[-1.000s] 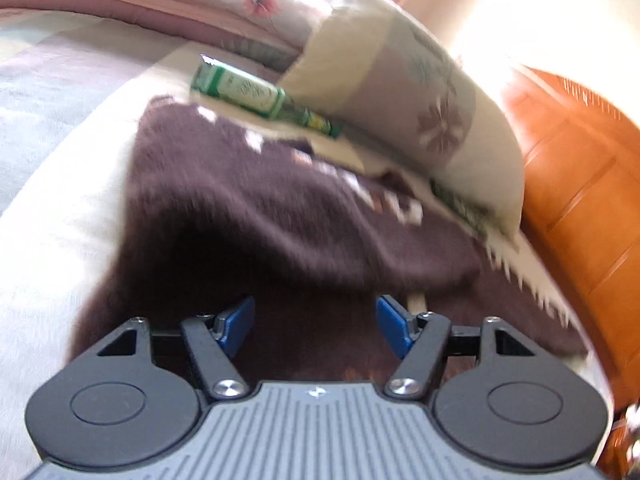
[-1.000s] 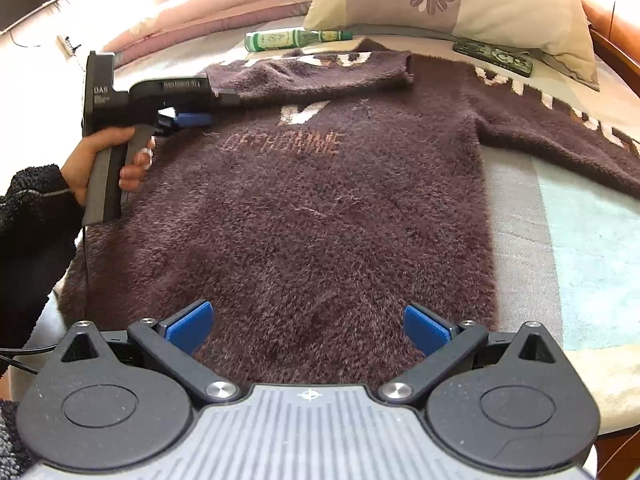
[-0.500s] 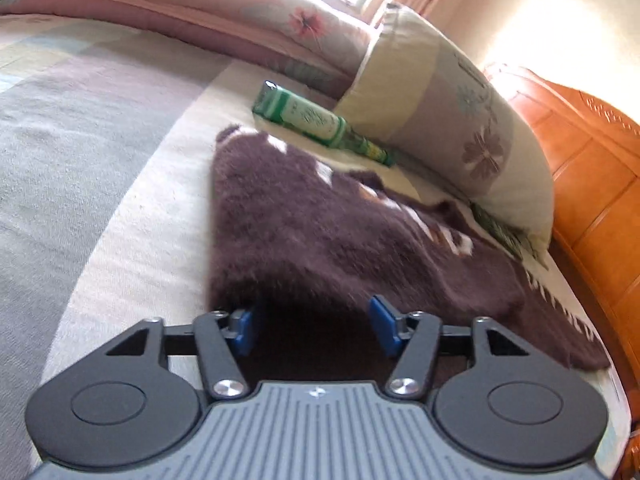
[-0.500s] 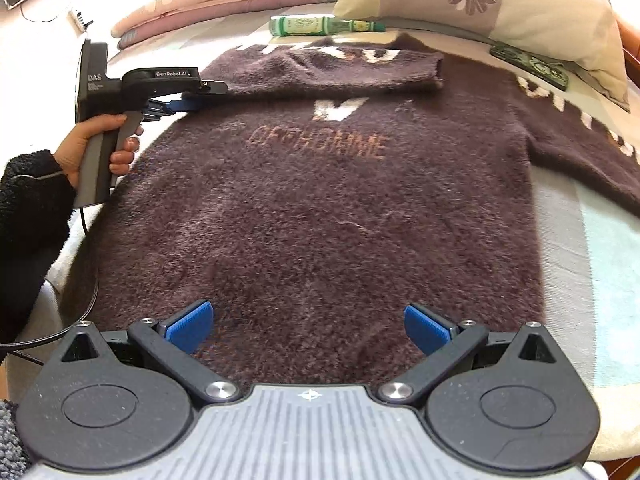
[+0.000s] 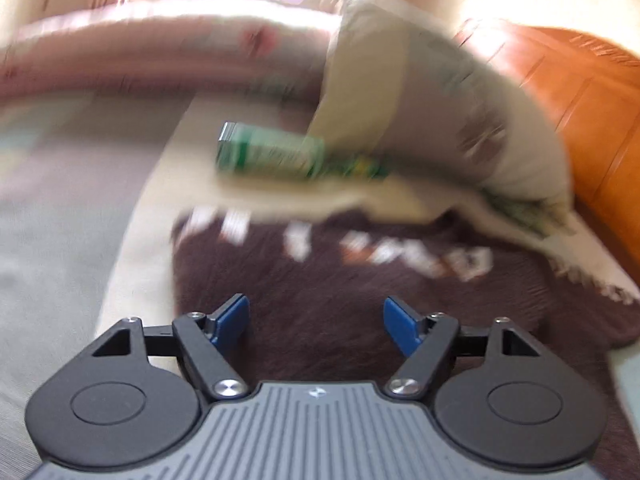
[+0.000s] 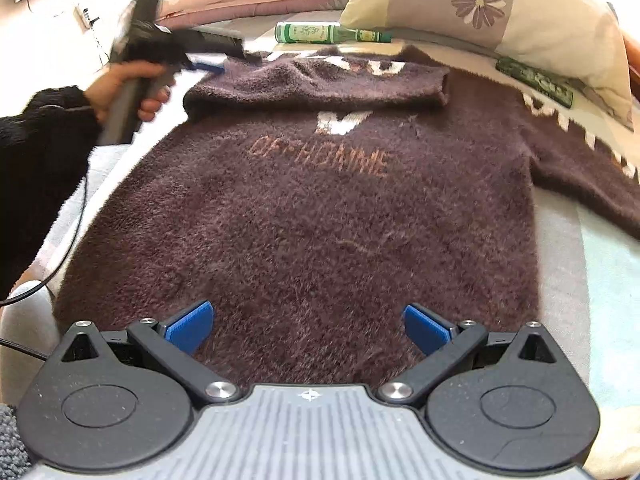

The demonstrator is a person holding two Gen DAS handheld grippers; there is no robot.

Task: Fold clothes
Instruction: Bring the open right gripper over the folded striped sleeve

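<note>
Sweater [image 6: 312, 208], brown and fuzzy, lay flat on the patchwork bed [image 6: 608, 280], one sleeve [image 6: 320, 80] folded across its chest, a green bottle [image 6: 328, 33] and floral pillow [image 6: 480, 4] beyond. Since a moment earlier, the left gripper [image 5: 316, 320] had released that sleeve and spread its fingers; the right gripper [image 6: 308, 326] remained wide apart, empty.

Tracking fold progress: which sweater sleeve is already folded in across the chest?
The left sleeve, lying across the sweater above the lettering, by the left claw. The right sleeve stretches outward toward the pillow.
</note>
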